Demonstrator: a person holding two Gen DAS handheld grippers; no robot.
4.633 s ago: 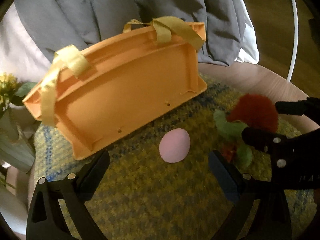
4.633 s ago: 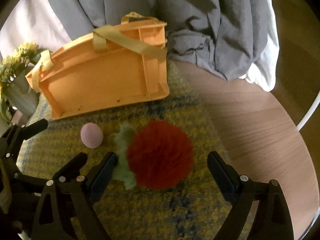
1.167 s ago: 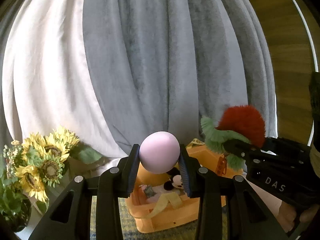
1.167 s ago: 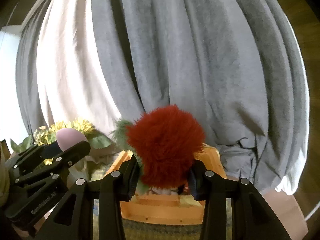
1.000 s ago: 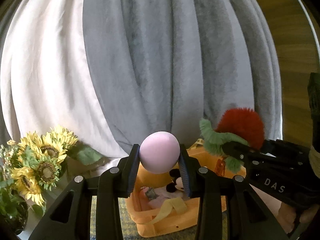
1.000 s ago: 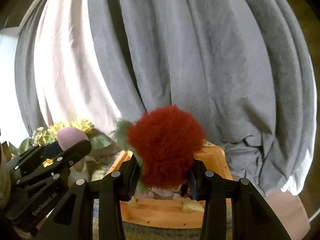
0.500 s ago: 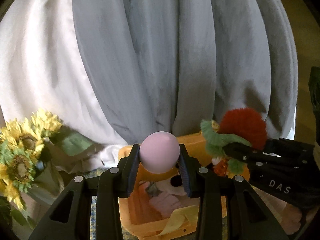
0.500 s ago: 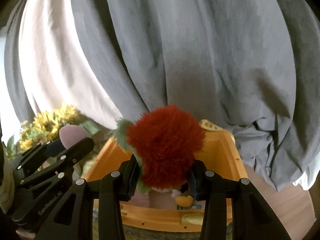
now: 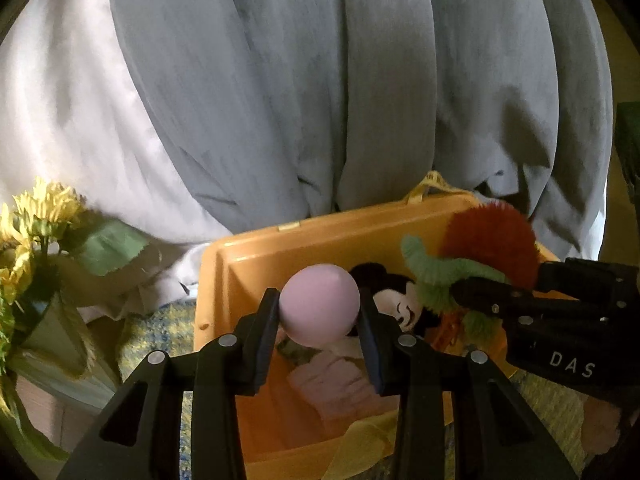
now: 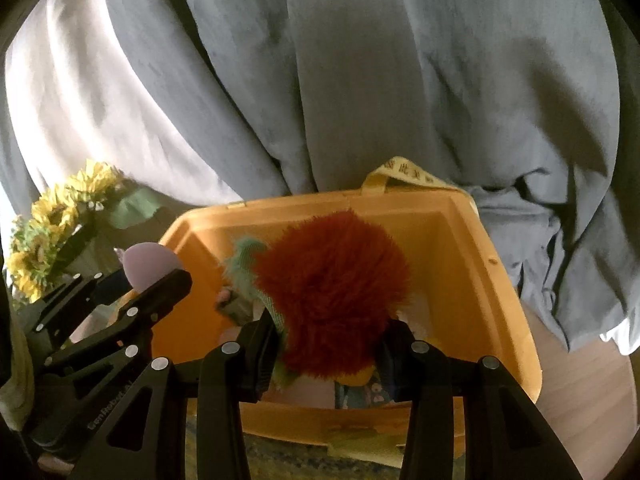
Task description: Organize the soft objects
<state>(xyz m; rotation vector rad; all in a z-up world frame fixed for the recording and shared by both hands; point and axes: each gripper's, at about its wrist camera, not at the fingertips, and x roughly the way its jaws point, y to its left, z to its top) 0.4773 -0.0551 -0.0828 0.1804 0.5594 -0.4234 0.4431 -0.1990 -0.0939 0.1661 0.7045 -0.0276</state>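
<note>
Pink ball (image 9: 319,305) is sitting between the left gripper's (image 9: 319,322) pads, right over the open orange bin (image 9: 256,256). Those jaws are easing apart but both pads look like they're touching the ball. Next to it, the fuzzy red pom-pom toy (image 10: 332,292) with the green frill is squeezed in the right gripper (image 10: 330,344), also above the bin; those jaws are starting to open too, fur pressed between them. Inside the bin there's a black-and-white mouse plush (image 9: 394,296) plus some pinkish soft stuff under it. Left of the bin are sunflowers (image 10: 52,216), behind it hangs a grey curtain (image 9: 320,80), and a yellow-blue woven mat (image 9: 160,328) lies under the bin.
</note>
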